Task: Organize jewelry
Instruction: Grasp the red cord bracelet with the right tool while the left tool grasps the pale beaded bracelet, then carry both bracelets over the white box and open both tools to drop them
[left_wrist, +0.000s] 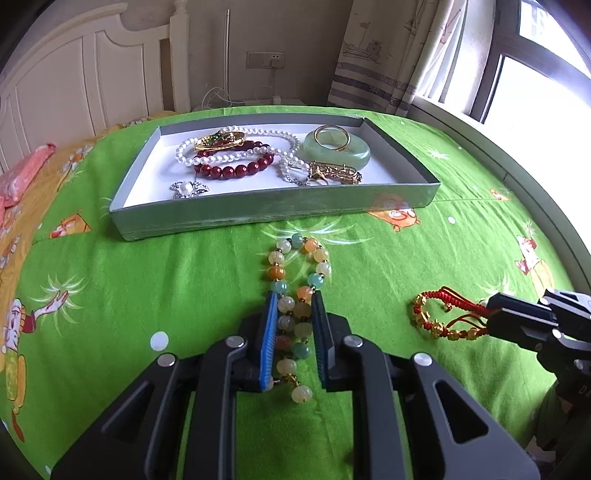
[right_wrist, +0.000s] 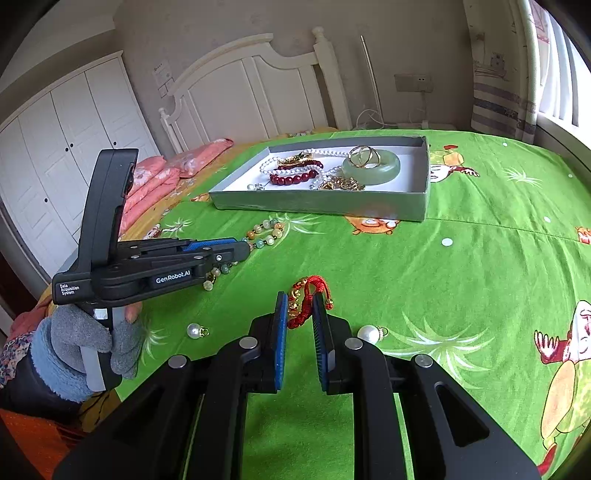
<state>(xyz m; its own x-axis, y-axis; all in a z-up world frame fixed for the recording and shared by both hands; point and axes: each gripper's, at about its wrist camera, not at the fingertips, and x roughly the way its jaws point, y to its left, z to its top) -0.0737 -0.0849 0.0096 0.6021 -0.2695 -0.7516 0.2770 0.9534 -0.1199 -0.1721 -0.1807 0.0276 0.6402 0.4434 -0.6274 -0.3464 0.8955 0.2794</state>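
A pastel bead bracelet (left_wrist: 299, 280) lies on the green bedsheet. My left gripper (left_wrist: 295, 306) straddles its near part, jaws close around the beads; it also shows in the right wrist view (right_wrist: 243, 249). A red-cord bracelet with gold charms (right_wrist: 306, 299) lies to the right; my right gripper (right_wrist: 298, 306) has its jaws around its near end. It shows in the left wrist view (left_wrist: 443, 317) too. The grey tray (left_wrist: 273, 212) beyond holds pearl strands, a dark red bead bracelet (left_wrist: 236, 168), a jade bangle (left_wrist: 338, 151), gold rings and gold pieces.
Two loose pearl pendants (right_wrist: 195, 330) (right_wrist: 369, 334) lie on the sheet beside my right gripper. Pink pillows (right_wrist: 166, 173) and a white headboard (right_wrist: 266, 88) stand at the far left. A window and curtain are at the right.
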